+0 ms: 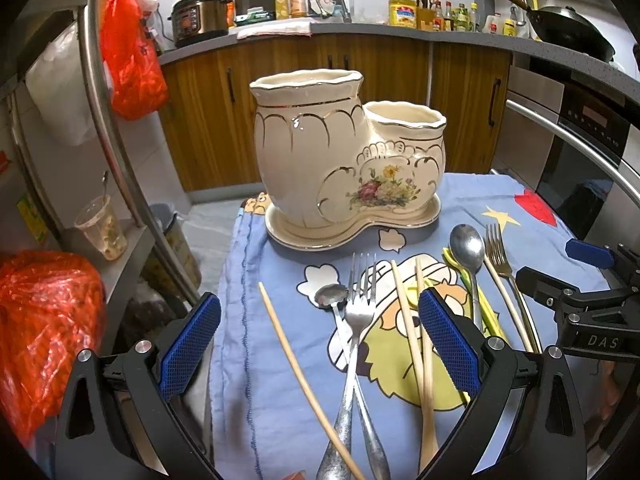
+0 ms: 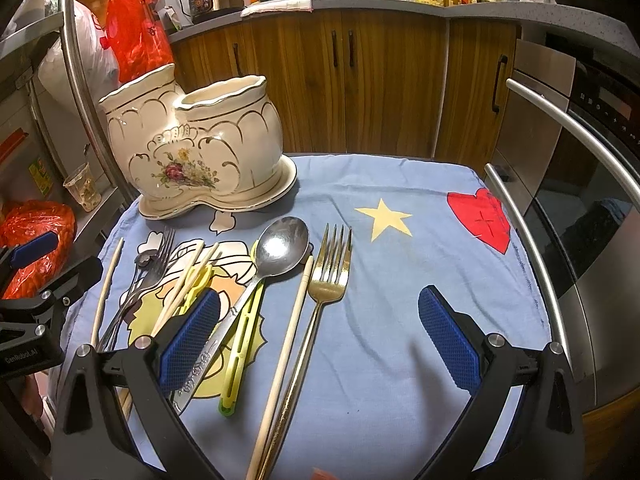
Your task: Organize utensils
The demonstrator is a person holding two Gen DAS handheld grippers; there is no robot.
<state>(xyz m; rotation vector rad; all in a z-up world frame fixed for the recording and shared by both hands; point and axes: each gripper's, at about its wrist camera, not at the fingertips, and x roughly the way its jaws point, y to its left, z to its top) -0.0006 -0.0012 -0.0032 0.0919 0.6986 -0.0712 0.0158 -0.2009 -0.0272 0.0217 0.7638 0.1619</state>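
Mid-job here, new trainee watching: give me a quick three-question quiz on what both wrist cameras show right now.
1. True or false: the ceramic utensil holder already has utensils standing in it.
2. Which lies directly beside the gold fork on its left in the right wrist view? A) a single chopstick B) the green-yellow tongs C) the large spoon
3. Fill in: both the left gripper and the right gripper are ____ and holding nothing.

Key: 1 false, no utensil rises above either opening; 2 A; 3 open.
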